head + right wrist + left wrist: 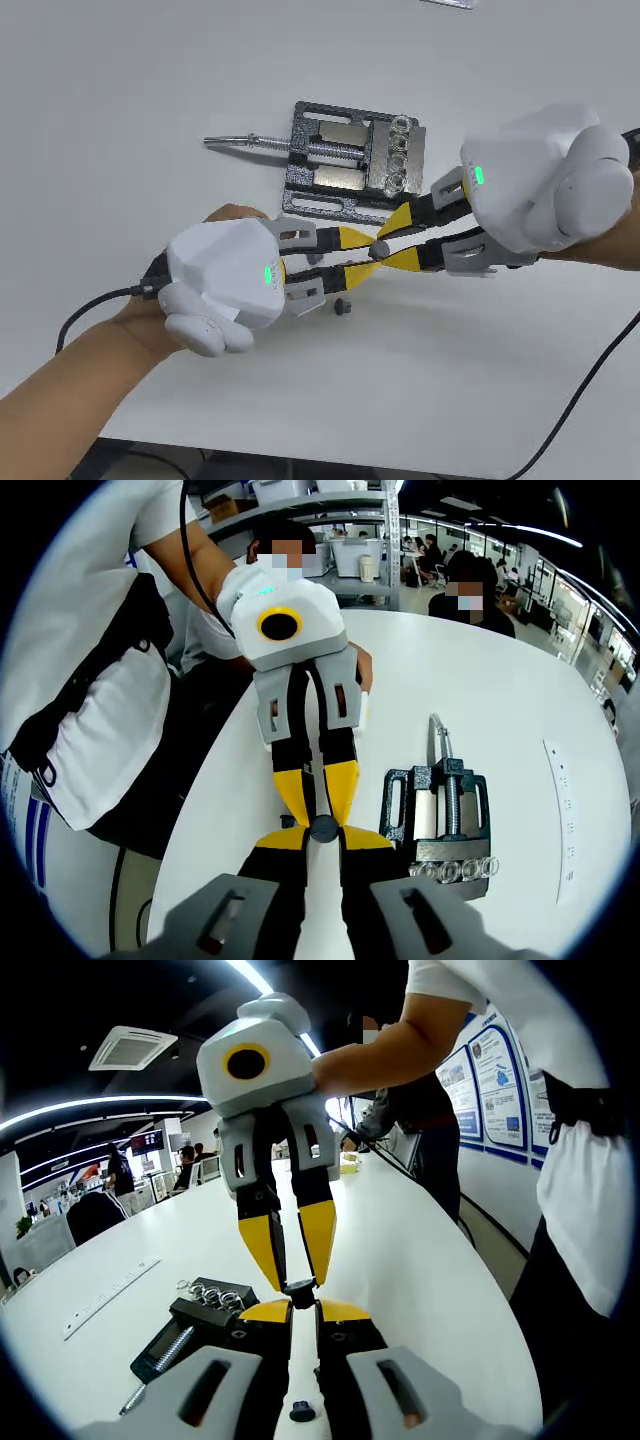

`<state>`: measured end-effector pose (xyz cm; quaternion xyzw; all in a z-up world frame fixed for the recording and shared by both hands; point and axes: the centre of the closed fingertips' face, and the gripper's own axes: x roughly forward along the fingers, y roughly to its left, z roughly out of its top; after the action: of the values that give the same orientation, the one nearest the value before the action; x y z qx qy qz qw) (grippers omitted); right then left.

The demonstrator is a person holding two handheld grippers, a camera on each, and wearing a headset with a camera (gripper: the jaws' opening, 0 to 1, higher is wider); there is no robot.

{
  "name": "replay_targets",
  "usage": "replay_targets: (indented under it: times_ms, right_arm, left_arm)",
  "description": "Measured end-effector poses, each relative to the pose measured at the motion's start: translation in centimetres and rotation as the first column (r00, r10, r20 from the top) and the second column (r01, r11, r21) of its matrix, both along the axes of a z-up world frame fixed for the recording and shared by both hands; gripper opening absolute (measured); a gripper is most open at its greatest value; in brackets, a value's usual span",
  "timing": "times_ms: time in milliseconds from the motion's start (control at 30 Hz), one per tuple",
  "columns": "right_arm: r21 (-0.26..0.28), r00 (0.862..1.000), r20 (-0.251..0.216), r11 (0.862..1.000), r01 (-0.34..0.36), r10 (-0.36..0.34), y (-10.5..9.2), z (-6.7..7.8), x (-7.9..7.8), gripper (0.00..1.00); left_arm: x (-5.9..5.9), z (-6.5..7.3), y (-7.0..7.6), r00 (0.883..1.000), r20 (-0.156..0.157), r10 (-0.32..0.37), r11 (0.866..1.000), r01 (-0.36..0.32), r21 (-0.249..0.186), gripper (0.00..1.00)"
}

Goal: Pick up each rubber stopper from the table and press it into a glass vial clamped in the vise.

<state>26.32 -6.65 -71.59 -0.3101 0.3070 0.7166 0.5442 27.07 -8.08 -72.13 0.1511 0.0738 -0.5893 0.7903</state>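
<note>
Jaws of both grippers are meeting tip to tip over the middle of the worktop (480,380). The left gripper (374,251) and right gripper (389,246) are both pinching one grey stopper (380,248), jaws narrow. The head view is showing a second stopper (345,307) lying just below them. The right gripper view is showing vials (462,868) sitting in a row in the vise (440,800). The left arm (60,400) is reaching in from the near left corner, and the right arm (605,245) from the right edge.

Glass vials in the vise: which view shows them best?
The head view: looking down, it shows the glass vials as separate open rims in a row in the vise. The right gripper view shows the vials small, low in the picture; the left gripper view shows tiny rings.
</note>
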Motion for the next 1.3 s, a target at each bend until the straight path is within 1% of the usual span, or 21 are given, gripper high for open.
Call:
replay_targets:
  times_ms: [133, 433, 467, 533, 600, 633, 667, 700, 800, 867, 900, 967, 1033, 1067, 1100, 1200, 1300]
  right_arm:
    - [-0.004, 1.000, 0.006, 1.000, -0.002, 0.002, 0.0, -0.1, 0.0, 0.11]
    - [-0.013, 1.000, 0.011, 1.000, 0.001, -0.001, -0.1, -0.3, 0.2, 0.11]
    - [-0.013, 1.000, 0.012, 1.000, 0.000, 0.000, -0.1, -0.3, 0.2, 0.11]
    - [-0.016, 1.000, 0.021, 1.000, -0.001, 0.001, -0.1, -0.5, 0.4, 0.11]
    - [-0.016, 1.000, 0.023, 1.000, 0.003, -0.003, -0.1, -0.4, 0.5, 0.11]
    - [-0.013, 1.000, 0.029, 1.000, 0.007, -0.006, 0.0, -0.4, 0.6, 0.11]
    - [-0.011, 0.999, 0.034, 1.000, 0.014, -0.013, 0.0, -0.3, 0.9, 0.11]
    - [-0.010, 0.999, 0.036, 1.000, 0.018, -0.018, 0.1, -0.2, 1.0, 0.11]
    - [-0.014, 0.998, 0.048, 0.999, 0.029, -0.028, 0.0, -0.1, 1.5, 0.11]
    - [-0.016, 0.998, 0.051, 0.999, 0.035, -0.034, -0.1, -0.1, 1.7, 0.11]
    - [-0.019, 0.998, 0.055, 0.999, 0.039, -0.038, -0.2, 0.0, 1.9, 0.11]
    - [-0.026, 0.997, 0.060, 0.999, 0.045, -0.044, -0.3, 0.0, 2.1, 0.11]
    - [-0.035, 0.996, 0.068, 0.998, 0.052, -0.049, -0.4, -0.1, 2.3, 0.11]
    - [-0.038, 0.996, 0.069, 0.998, 0.055, -0.052, -0.4, -0.1, 2.4, 0.11]
    - [-0.041, 0.996, 0.070, 0.997, 0.058, -0.055, -0.4, -0.1, 2.5, 0.11]
    - [-0.050, 0.995, 0.077, 0.997, 0.064, -0.060, -0.5, -0.2, 2.7, 0.11]
    - [-0.064, 0.994, 0.086, 0.995, 0.077, -0.071, -0.6, -0.3, 3.1, 0.11]
  left_arm:
    - [0.0, -0.1, 0.0, 1.000, 0.000, 0.001, 1.000, -0.001, 0.004, 0.04]
    - [0.1, -0.3, -0.1, 1.000, 0.023, -0.012, 1.000, 0.011, 0.017, 0.04]
    - [0.1, -0.3, -0.1, 1.000, 0.021, -0.012, 1.000, 0.011, 0.017, 0.04]
    - [0.2, -0.4, 0.0, 1.000, 0.006, 0.000, 1.000, 0.000, 0.016, 0.04]
    - [0.3, -0.4, 0.0, 1.000, -0.001, 0.001, 1.000, -0.001, 0.013, 0.05]
    - [0.3, -0.5, -0.1, 1.000, -0.016, 0.000, 1.000, 0.000, 0.011, 0.09]
    - [0.2, -0.7, -0.1, 0.999, -0.039, 0.001, 1.000, 0.000, 0.013, 0.13]
    - [0.1, -0.8, -0.1, 0.999, -0.042, -0.002, 1.000, 0.003, 0.016, 0.16]
    - [-0.3, -1.3, 0.0, 0.996, -0.086, -0.012, 1.000, 0.014, 0.024, 0.18]
    - [-0.2, -1.5, 0.1, 0.992, -0.123, -0.003, 1.000, 0.005, 0.019, 0.20]
    - [-0.1, -1.6, 0.3, 0.987, -0.163, 0.010, 1.000, -0.008, 0.014, 0.20]
    - [0.2, -1.5, 0.4, 0.982, -0.188, 0.022, 1.000, -0.023, -0.002, 0.21]
    - [0.6, -1.3, 0.6, 0.979, -0.203, 0.035, 0.999, -0.039, -0.015, 0.22]
    - [0.8, -1.3, 0.8, 0.974, -0.224, 0.044, 0.998, -0.051, -0.024, 0.22]
    - [1.0, -1.2, 0.8, 0.972, -0.232, 0.047, 0.998, -0.055, -0.030, 0.22]
    - [1.3, -1.4, 1.1, 0.969, -0.240, 0.051, 0.998, -0.058, -0.025, 0.22]
    - [1.4, -1.5, 1.2, 0.964, -0.260, 0.050, 0.998, -0.058, -0.025, 0.23]
